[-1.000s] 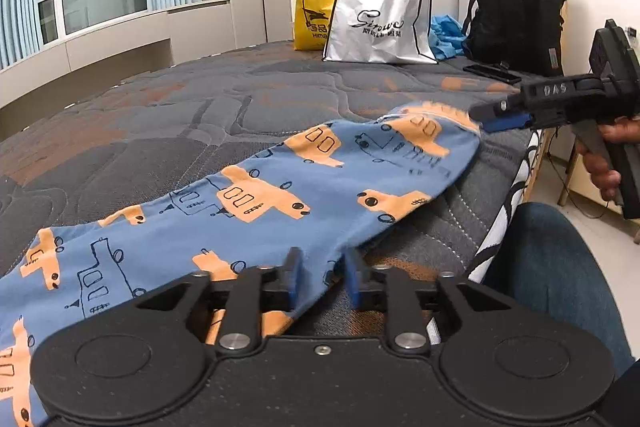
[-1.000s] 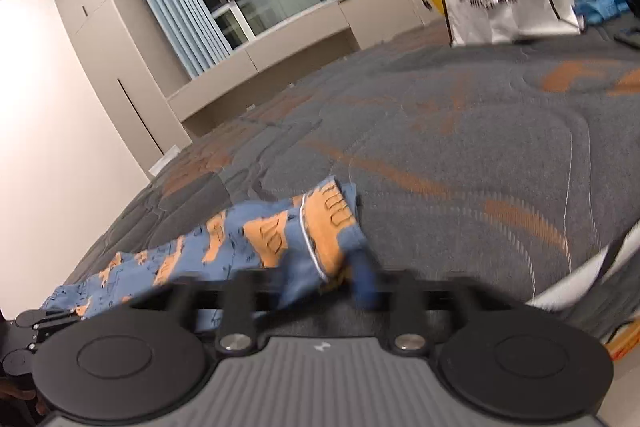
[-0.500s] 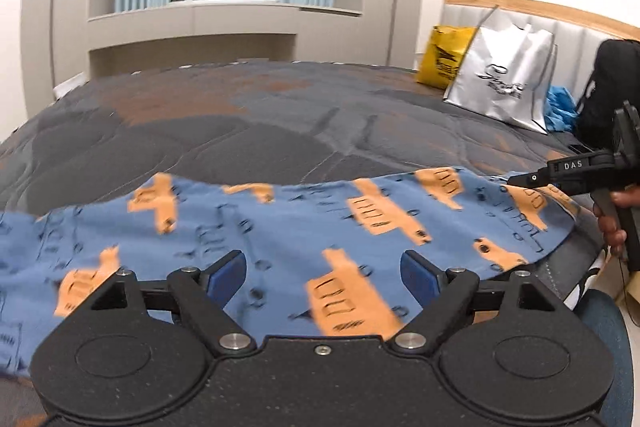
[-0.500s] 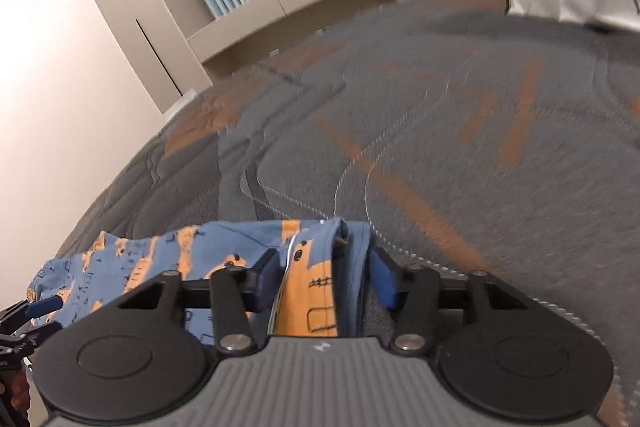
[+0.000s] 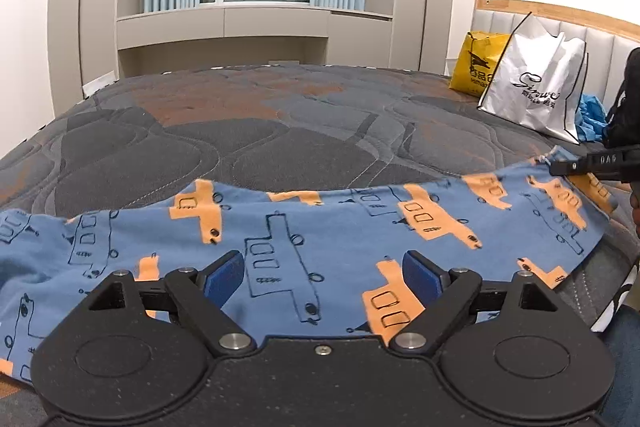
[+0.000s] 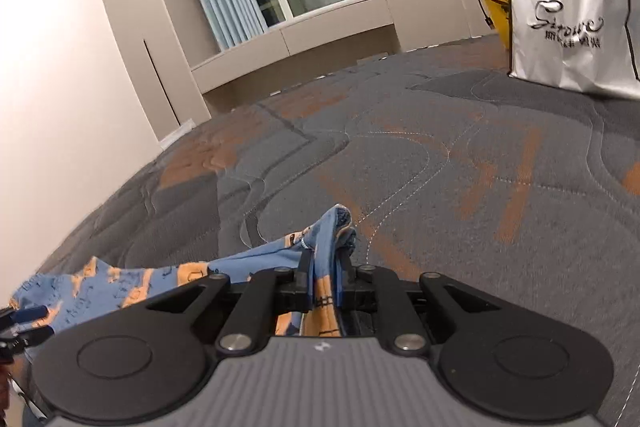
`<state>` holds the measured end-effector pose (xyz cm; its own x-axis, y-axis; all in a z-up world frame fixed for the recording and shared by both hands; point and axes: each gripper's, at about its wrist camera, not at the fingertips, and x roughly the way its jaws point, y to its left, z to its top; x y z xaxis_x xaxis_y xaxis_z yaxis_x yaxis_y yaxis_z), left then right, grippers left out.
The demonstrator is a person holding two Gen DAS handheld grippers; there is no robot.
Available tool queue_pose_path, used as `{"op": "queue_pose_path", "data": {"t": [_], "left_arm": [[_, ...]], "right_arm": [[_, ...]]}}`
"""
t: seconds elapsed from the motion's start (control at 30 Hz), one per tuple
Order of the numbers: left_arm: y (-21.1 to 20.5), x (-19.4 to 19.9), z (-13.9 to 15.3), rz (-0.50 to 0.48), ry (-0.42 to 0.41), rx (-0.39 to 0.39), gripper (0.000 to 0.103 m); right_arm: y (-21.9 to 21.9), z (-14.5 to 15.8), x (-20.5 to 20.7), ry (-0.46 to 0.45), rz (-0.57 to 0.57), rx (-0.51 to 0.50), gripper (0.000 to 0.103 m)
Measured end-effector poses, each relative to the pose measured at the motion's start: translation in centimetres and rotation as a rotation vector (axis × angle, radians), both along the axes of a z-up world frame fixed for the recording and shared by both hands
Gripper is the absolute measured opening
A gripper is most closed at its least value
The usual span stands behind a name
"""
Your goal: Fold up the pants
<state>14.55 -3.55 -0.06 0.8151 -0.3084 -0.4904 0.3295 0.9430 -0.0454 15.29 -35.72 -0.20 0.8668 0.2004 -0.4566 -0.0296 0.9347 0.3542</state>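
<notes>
The left gripper (image 5: 323,277) now hovers with fingers spread wide and empty, having let go of the hem it pinched a second ago. The right gripper (image 6: 322,281) stays clamped on a bunched end of the blue truck-print pants (image 5: 340,223), which lie stretched along the bed (image 5: 280,131) from 9 to 3 o'clock. A fresh grasp likely comes next.
</notes>
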Motion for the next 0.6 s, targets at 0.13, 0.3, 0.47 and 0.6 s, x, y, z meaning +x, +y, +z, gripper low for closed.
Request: {"op": "queue_pose_path", "data": {"t": [0.13, 0.3, 0.47, 0.6], "left_arm": [[0.8, 0.2, -0.3, 0.04, 0.015, -0.008, 0.088], [2.7, -0.2, 0.2, 0.085, -0.016, -0.005, 0.095], [5.6, 0.5, -0.2, 0.193, -0.015, 0.023, 0.097], [8.9, -0.1, -0.2, 0.28, -0.001, 0.016, 0.097]], "right_arm": [[1.3, -1.5, 1.3, 0.074, -0.004, -0.098, 0.026], [1.6, -0.9, -0.5, 0.022, -0.071, -0.142, 0.063], [4.5, -1.5, -1.7, 0.007, -0.044, -0.34, 0.088], [6.1, -1.6, -1.1, 0.055, -0.092, -0.451, 0.091]]}}
